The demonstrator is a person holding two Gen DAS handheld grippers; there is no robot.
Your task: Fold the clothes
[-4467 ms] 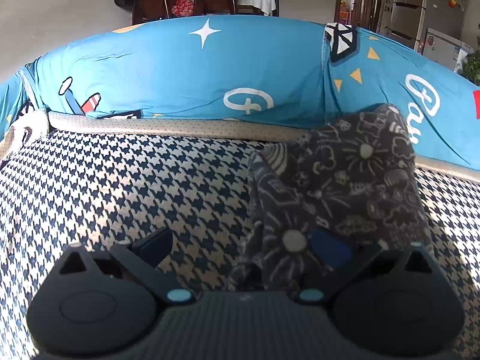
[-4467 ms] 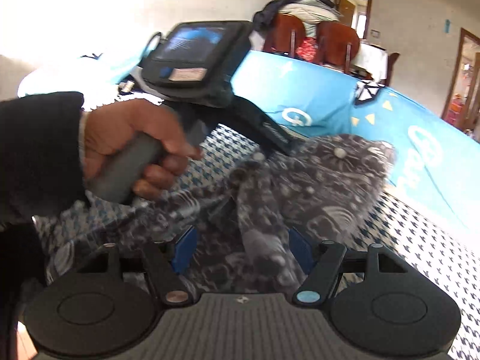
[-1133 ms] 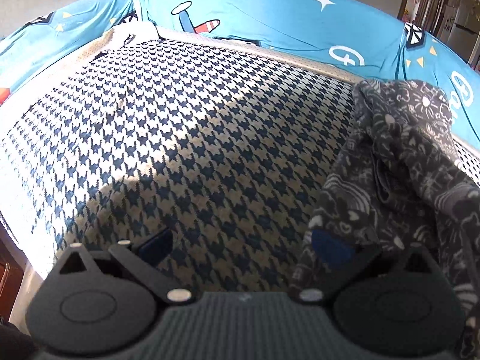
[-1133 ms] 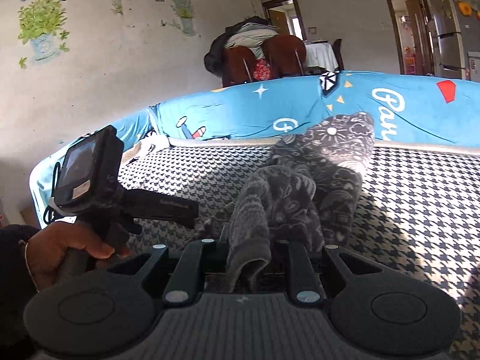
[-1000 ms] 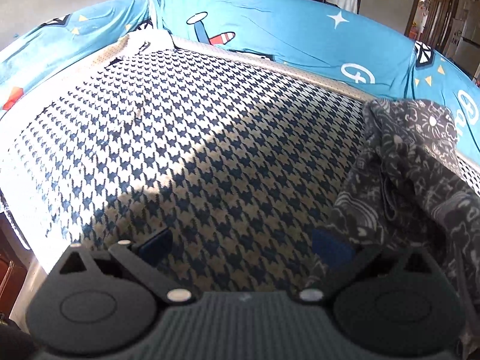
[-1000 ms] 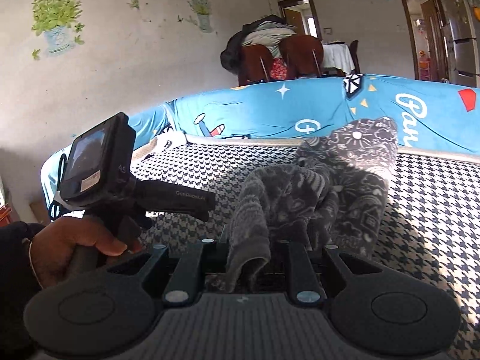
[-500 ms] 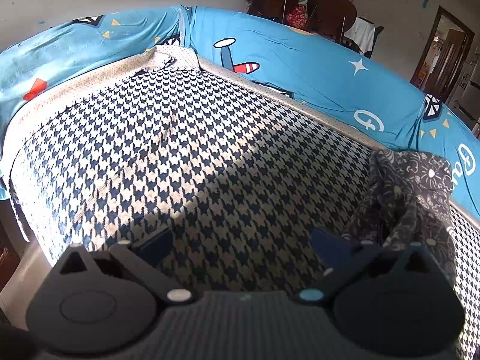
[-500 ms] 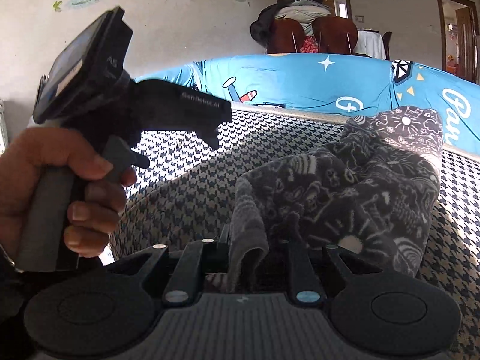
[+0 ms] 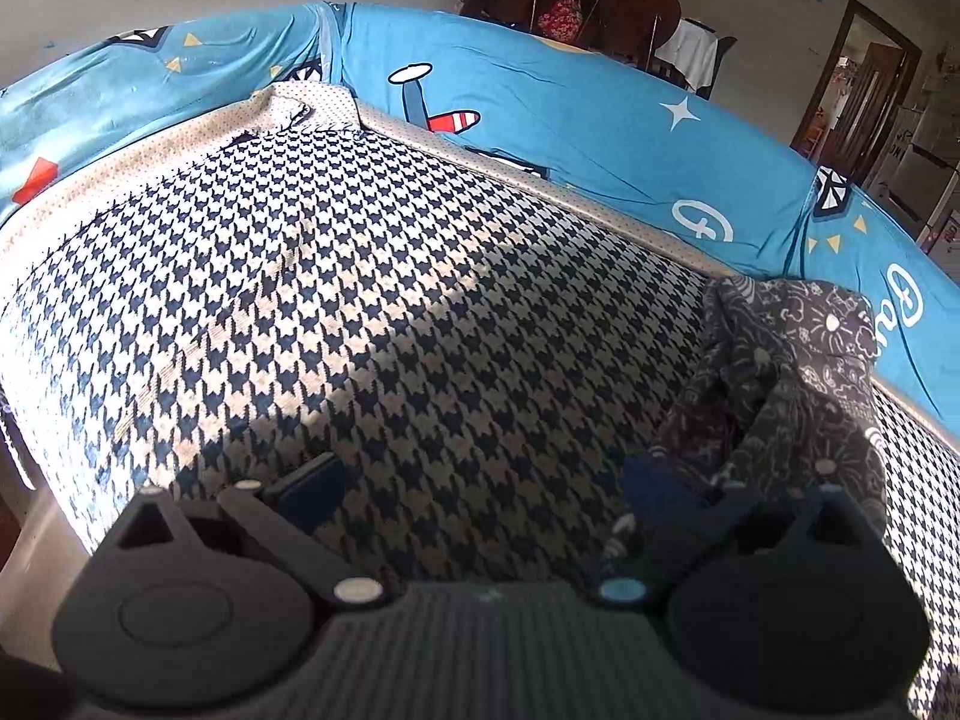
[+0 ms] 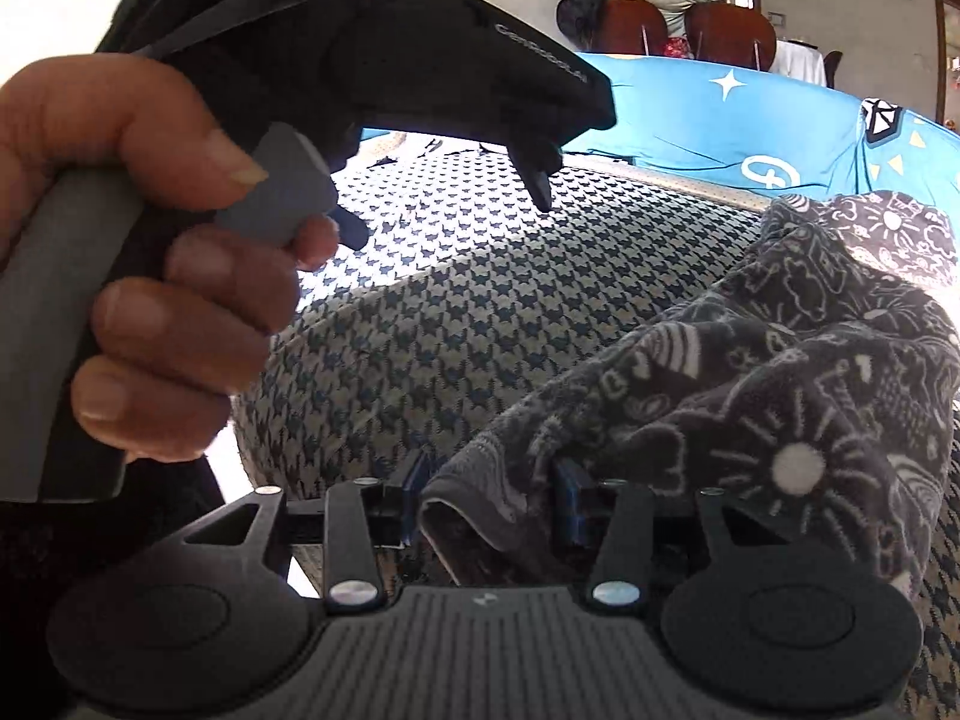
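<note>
— Right gripper (image 10: 489,495) first: what are its jaws doing?

— Opening. A folded edge of the dark patterned garment (image 10: 750,396) lies between them, and the pads no longer squeeze it — there is a gap on the left side, while the cloth leans against the right pad.

— And the left gripper (image 9: 480,480)?

— Jaws wide apart, nothing between them but the houndstooth seat cover (image 9: 360,312). In the left wrist view its right finger sits just beside the garment's near edge; whether it touches, I cannot tell.

— Where does the garment lie?

— Bunched in a rumpled heap on the houndstooth surface, toward the right side in both views. Its far end rests against the blue cartoon-print backrest cover (image 9: 570,114). The near end drapes down over the right gripper's fingers.

— Is the person visible?

— Only a hand (image 10: 138,276), in the right wrist view, wrapped around the grey handle of the left gripper's body, which fills the upper left of that frame — close to the camera, above the seat.

— Anything behind?

— Two brown chairs (image 10: 690,24) with clothes piled over them, past the backrest. Sunlight falls across the left part of the seat; the part nearest the grippers is in shade.
</note>
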